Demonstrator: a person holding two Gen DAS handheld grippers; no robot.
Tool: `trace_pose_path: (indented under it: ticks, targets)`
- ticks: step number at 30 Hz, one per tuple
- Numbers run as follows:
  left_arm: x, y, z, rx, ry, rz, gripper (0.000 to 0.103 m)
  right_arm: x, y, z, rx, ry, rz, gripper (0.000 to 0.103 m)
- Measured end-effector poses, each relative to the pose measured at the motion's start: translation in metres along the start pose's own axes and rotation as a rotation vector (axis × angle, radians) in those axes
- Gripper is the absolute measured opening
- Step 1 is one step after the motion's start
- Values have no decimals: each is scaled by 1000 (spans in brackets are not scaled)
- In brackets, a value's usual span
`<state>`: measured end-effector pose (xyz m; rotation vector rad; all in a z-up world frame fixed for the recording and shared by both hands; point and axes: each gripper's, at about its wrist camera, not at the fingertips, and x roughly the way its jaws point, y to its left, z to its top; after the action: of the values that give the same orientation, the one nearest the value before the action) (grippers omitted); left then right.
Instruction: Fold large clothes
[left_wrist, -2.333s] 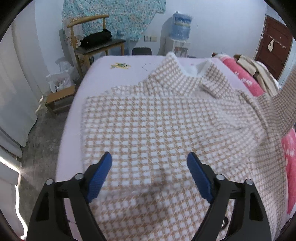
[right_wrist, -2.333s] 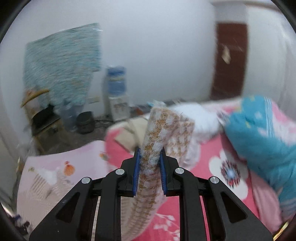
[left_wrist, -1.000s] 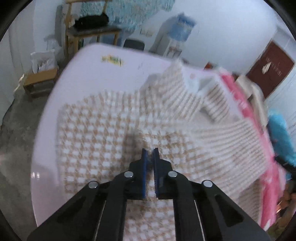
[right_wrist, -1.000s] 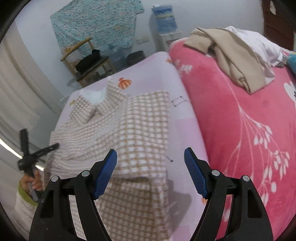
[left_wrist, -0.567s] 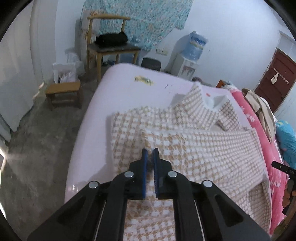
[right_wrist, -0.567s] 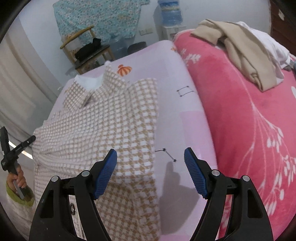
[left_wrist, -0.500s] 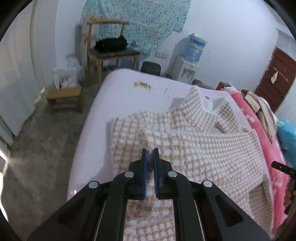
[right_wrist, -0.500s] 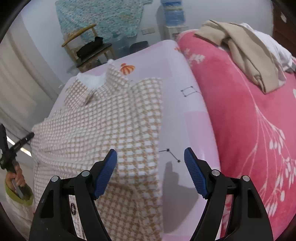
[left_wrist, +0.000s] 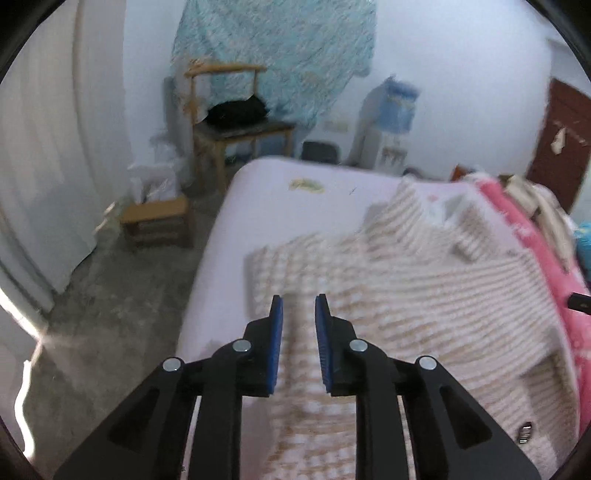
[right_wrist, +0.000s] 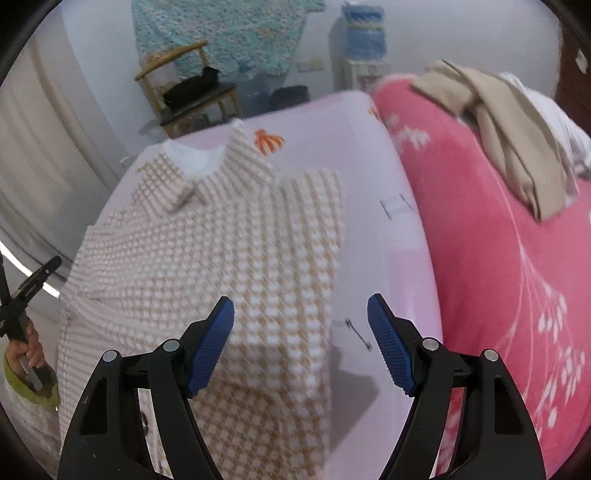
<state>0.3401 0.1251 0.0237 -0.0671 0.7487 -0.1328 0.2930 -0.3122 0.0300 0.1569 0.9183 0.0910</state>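
A large beige-and-white checked garment lies spread on the lavender bed sheet, collar at the far end. My left gripper hovers over its near left part; its jaws are opening, a narrow gap shows between the blue pads, and the cloth lies below them, not pinched. In the right wrist view the same garment has its right side folded over, collar up at the back. My right gripper hangs wide over that folded right edge, jaws closing, nothing pressed between the pads.
A pink flowered blanket covers the bed's right side, with beige clothes piled on it. Left of the bed stand a wooden chair, a low stool and a water dispenser. A hand holds the other gripper.
My left gripper's jaws have parted and let go of the cloth fold, and it has tipped up and drawn back. My right gripper's jaws have narrowed a little over the folded edge.
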Motion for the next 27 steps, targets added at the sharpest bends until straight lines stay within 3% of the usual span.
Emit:
trace_pose_path:
  ticks: [3, 6, 8, 11, 16, 21, 25, 27]
  targets:
    - [17, -18, 0, 31, 76, -52, 17, 16, 24, 11, -61, 11, 52, 54]
    - [56, -26, -18, 50, 190, 24, 17, 49, 43, 9, -118, 74, 61, 48]
    - [55, -23, -23, 38, 148, 10, 17, 77, 48, -3, -170, 125, -8, 48]
    - [54, -22, -23, 47, 150, -4, 18, 71, 51, -3, -206, 111, -20, 48]
    - [54, -21, -25, 45, 143, -13, 17, 59, 29, 31, -113, 36, -58, 48]
    - [48, -17, -28, 31, 125, -26, 18, 104, -5, 43, 7, 77, -82, 50]
    - [37, -16, -19, 30, 116, -44, 18, 87, 8, 49, 19, 63, -124, 52]
    - [30, -18, -11, 54, 80, -74, 18, 74, 29, 51, -10, 36, -67, 55]
